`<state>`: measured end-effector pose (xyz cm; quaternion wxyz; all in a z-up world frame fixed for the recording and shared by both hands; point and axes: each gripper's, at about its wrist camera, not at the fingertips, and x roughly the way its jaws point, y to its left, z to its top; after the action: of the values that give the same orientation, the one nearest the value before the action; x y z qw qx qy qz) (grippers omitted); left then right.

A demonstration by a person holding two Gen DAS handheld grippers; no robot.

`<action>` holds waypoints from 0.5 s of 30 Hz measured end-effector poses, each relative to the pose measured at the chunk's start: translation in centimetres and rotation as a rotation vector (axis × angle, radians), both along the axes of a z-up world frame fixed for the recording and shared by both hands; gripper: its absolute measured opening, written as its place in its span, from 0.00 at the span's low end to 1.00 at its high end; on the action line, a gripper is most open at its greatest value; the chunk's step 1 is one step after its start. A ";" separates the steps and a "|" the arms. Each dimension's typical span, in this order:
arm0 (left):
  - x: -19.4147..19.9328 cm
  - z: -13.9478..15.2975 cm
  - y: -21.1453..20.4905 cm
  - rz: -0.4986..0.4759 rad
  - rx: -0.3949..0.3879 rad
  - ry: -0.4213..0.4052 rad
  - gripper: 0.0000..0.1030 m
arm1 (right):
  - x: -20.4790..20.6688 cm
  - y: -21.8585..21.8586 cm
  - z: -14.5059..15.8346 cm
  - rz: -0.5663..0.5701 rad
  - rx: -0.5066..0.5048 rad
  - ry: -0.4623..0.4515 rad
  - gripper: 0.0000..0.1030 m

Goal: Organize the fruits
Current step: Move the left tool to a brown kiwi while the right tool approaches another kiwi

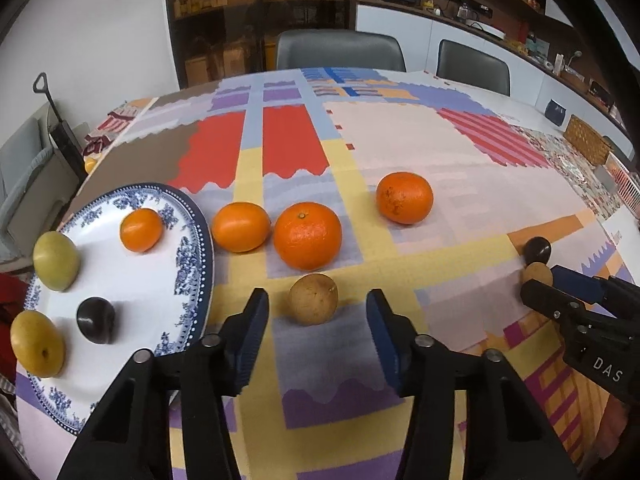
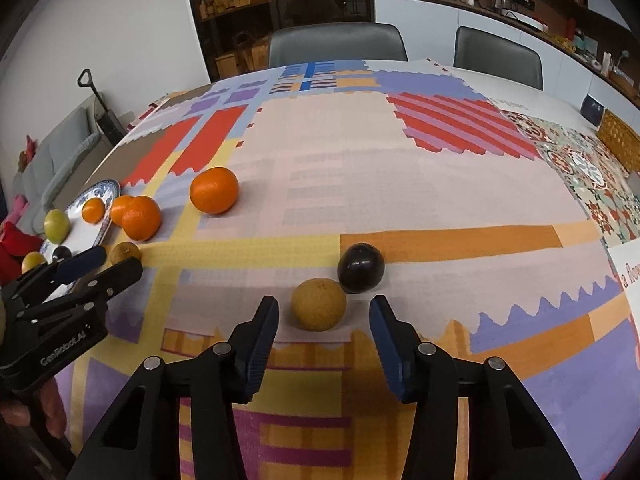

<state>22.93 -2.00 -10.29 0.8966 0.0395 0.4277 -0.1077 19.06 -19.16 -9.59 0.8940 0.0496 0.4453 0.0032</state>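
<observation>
My left gripper (image 1: 318, 312) is open with a small brown fruit (image 1: 313, 299) between its fingertips on the tablecloth. To its left a blue-patterned plate (image 1: 192, 248) holds a small orange (image 1: 141, 229), two yellow-green fruits (image 1: 56, 261) and a dark plum (image 1: 96, 320). Three oranges (image 1: 307, 235) lie on the cloth beyond. My right gripper (image 2: 324, 316) is open around another brown fruit (image 2: 318, 304), which touches a dark plum (image 2: 361, 267). The left gripper also shows in the right wrist view (image 2: 102, 266), and the right gripper in the left wrist view (image 1: 540, 280).
A patchwork tablecloth (image 2: 400, 168) covers the table. Two grey chairs (image 1: 340, 50) stand at the far edge. A wicker basket (image 1: 586, 138) and a white rack sit at the far right. Cabinets and shelves line the back wall.
</observation>
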 end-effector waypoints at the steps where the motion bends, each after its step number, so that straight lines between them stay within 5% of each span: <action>1: 0.1 -0.1 0.0 0.003 -0.003 0.005 0.47 | 0.1 0.0 0.0 0.001 0.000 0.001 0.42; 3: 0.3 -0.3 -0.1 0.005 -0.002 0.013 0.39 | 0.3 0.0 -0.1 0.004 0.000 0.004 0.39; 15: 0.0 0.1 -0.2 -0.011 -0.002 0.005 0.26 | 0.4 0.0 -0.2 0.017 0.016 0.010 0.29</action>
<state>22.88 -2.23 -10.15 0.8950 0.0409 0.4295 -0.1129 19.45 -19.17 -9.82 0.8914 0.0527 0.4499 0.0142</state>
